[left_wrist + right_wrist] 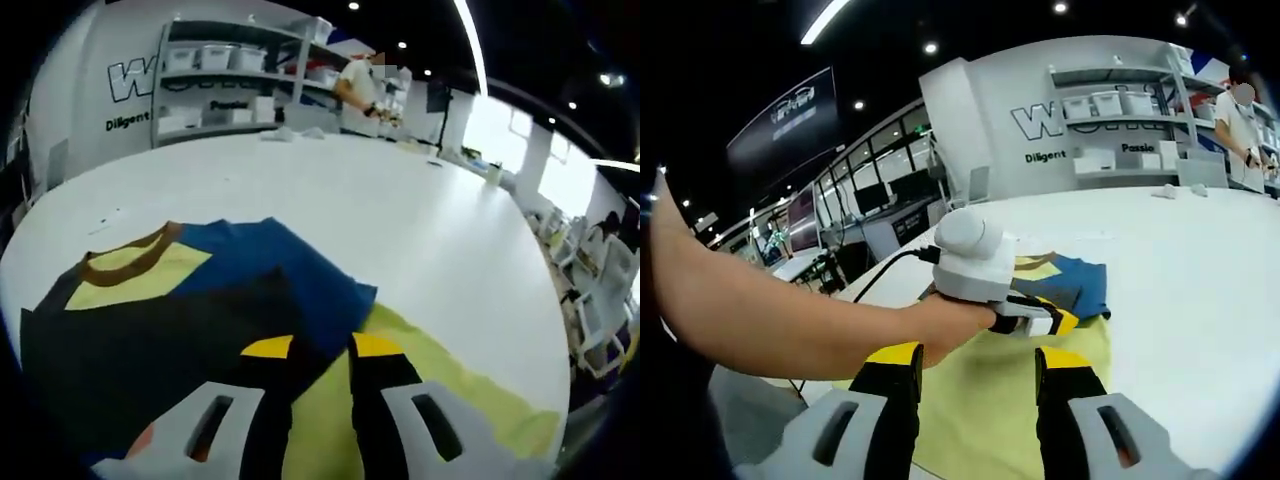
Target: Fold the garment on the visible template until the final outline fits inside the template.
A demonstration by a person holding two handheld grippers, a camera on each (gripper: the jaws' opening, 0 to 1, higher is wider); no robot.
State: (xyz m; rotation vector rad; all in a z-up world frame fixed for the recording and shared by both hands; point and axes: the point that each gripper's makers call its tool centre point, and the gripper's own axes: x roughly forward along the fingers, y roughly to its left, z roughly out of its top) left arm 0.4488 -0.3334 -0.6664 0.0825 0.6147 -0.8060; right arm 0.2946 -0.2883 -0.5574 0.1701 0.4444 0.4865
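A garment [200, 330] with blue, black and pale yellow panels and a brown collar lies partly folded on a yellow-green template sheet [440, 375] on the white table [330, 190]. My left gripper [321, 346] hovers open at the garment's near right edge, with black cloth and template showing in the gap between its yellow-tipped jaws. In the right gripper view a person's hand holds that left gripper [1040, 318] over the garment's blue part [1080, 282]. My right gripper [980, 358] stands open above the bare template [980, 410], holding nothing.
Shelves with white bins [230, 60] and a person [360, 85] stand beyond the table's far edge. Chairs [600, 290] line the right side. A black cable [880, 275] trails from the left gripper, and the person's forearm [770, 320] crosses the right gripper view.
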